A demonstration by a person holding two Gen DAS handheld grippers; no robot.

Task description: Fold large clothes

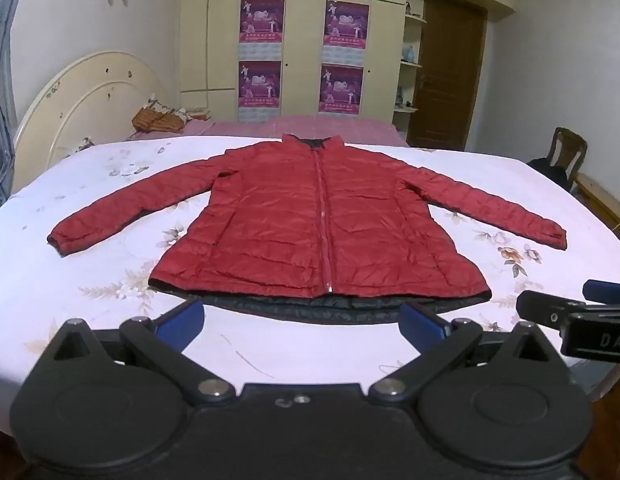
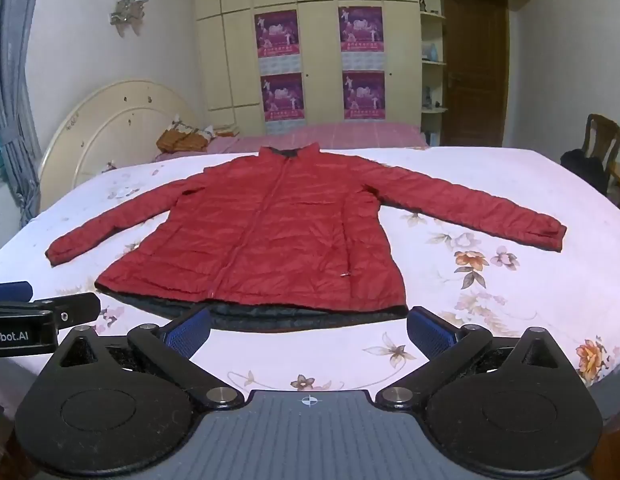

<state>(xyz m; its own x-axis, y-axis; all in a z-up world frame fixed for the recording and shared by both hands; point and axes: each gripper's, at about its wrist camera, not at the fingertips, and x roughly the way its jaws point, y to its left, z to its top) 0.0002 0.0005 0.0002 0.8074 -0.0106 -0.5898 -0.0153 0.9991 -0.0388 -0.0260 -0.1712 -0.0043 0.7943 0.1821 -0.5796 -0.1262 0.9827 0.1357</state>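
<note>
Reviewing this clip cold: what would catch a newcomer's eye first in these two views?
The red puffer jacket dominates: zipped, front up, both sleeves spread wide, lying flat in the middle of the floral bedsheet. Next come the two tools in the foreground near the hem, the left tool and right tool, both open and holding nothing. Behind, four purple posters stand out on the cream wardrobe.

Poster [image 2: 277, 34] lettering too small to read; chair [image 1: 566, 152] partly hidden behind the bed [image 1: 109, 312]; right gripper [image 1: 590, 300] cut by the frame edge.
</note>
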